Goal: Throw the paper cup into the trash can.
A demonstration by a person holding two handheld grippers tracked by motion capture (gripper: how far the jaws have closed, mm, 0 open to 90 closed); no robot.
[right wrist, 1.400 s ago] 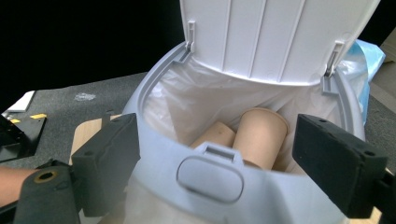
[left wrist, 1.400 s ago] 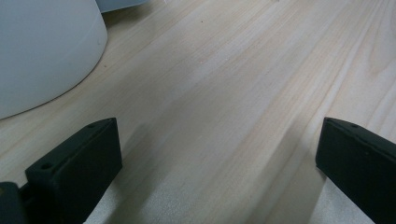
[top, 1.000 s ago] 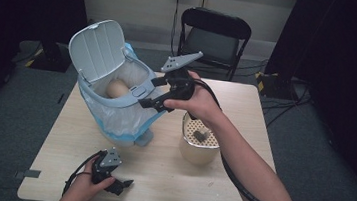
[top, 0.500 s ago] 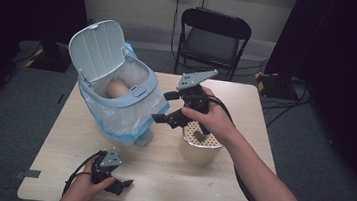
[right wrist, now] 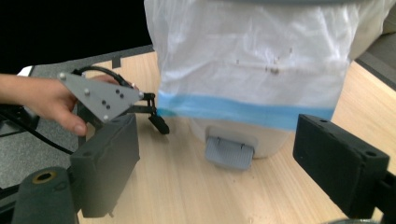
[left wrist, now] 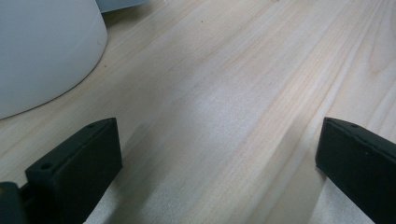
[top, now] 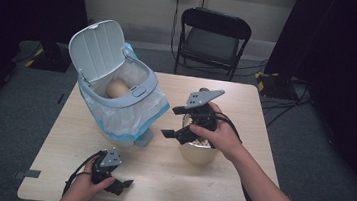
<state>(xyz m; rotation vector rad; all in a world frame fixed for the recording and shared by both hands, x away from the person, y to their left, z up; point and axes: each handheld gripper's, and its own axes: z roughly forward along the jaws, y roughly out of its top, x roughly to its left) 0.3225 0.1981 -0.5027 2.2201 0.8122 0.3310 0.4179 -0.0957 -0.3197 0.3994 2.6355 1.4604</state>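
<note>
High view: the right gripper (top: 176, 130) is held with jaws apart and empty over the round cream bowl (top: 198, 152), beside the white pedal bin (top: 116, 99) lined with a blue-edged bag. The left gripper (top: 122, 184) is rested, jaws spread wide, on the pale wooden table (top: 168, 180).

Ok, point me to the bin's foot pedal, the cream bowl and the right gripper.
foot pedal (right wrist: 231, 153), right gripper view, its grey top face.
cream bowl (top: 197, 154), high view, its front wall.
right gripper (top: 169, 133), high view, between its open jaws.

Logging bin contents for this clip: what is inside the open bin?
In the high view, one tan rounded lump lies inside the bin, against its white liner bag. The bin's near wall hides whatever lies lower.
</note>
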